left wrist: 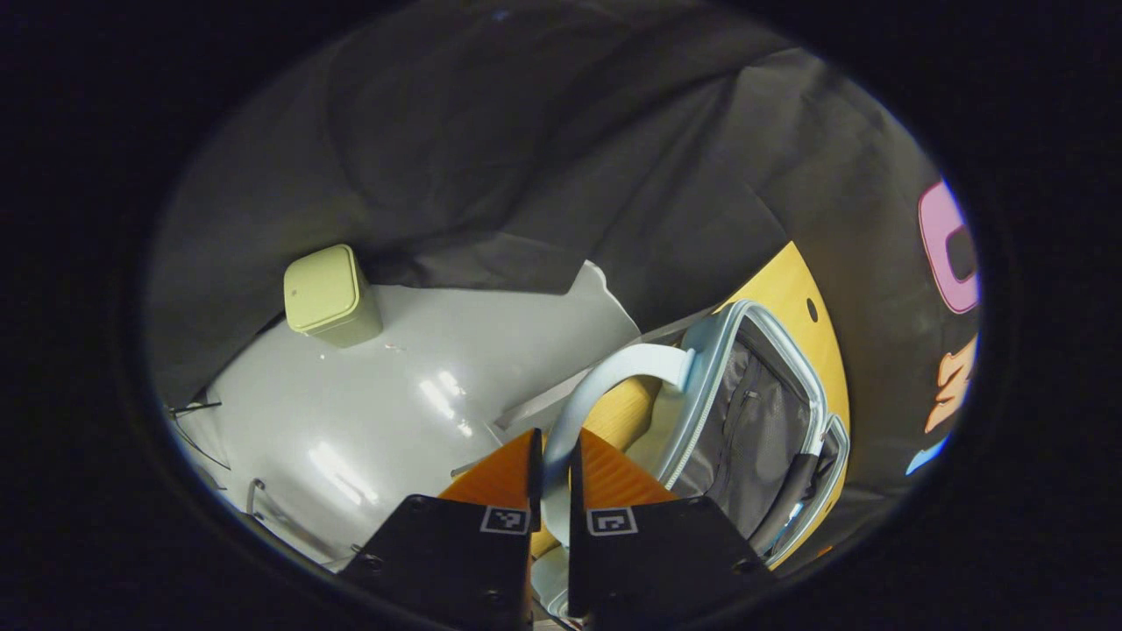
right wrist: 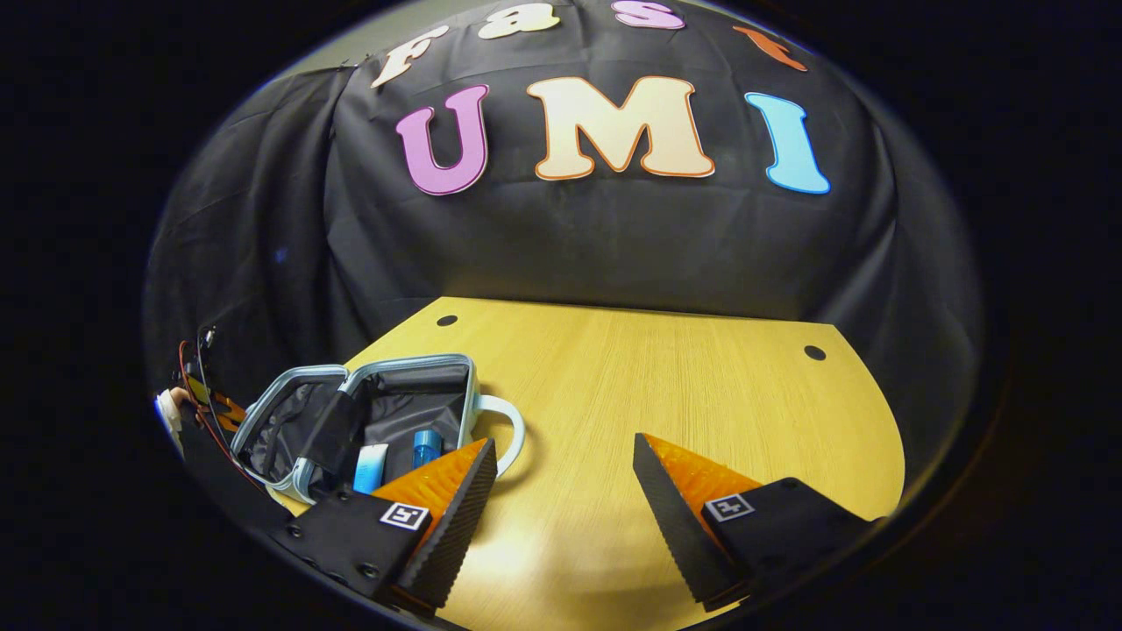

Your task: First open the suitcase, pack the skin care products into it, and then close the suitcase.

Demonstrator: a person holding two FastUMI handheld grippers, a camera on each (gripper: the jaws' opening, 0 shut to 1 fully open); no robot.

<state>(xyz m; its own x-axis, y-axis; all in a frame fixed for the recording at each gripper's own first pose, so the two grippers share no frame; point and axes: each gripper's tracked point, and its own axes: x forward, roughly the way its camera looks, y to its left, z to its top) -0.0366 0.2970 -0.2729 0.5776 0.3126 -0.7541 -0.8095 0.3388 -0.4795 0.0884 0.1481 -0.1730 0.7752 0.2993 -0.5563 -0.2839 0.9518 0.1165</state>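
Step in hand: closing the suitcase (right wrist: 368,412), as I judge it; the case lies open on the wooden surface (right wrist: 666,394), and in the right gripper view two skin care products (right wrist: 412,456) already lie in its lower half, a white-and-blue tube beside a blue bottle.
Left gripper: the left gripper (left wrist: 552,478) is pinched narrow on the pale blue handle (left wrist: 605,377) of the suitcase, both fingers pressing the loop between them.
Right gripper: the right gripper (right wrist: 565,499) hangs wide apart over bare wood, holding nothing, with the case at about 9 o'clock from it.
Suitcase place: in the right gripper view it sits at 8 o'clock, near the surface's left edge; in the left gripper view it lies at 4 o'clock, its grey lining and zip track (left wrist: 701,412) showing.
Long axis: in the right gripper view the two open halves spread side by side from 8 o'clock towards 2 o'clock; the handle points out at 3 o'clock, towards the middle of the surface.
Next move calls for: swinging the held half over on its hinge until the rims meet, likely with the free gripper steadying the other half; then the zip, whose pull I cannot make out.
Elsewhere: a pale green bin (left wrist: 331,296) stands on the white floor (left wrist: 368,421) at 10 o'clock in the left gripper view.
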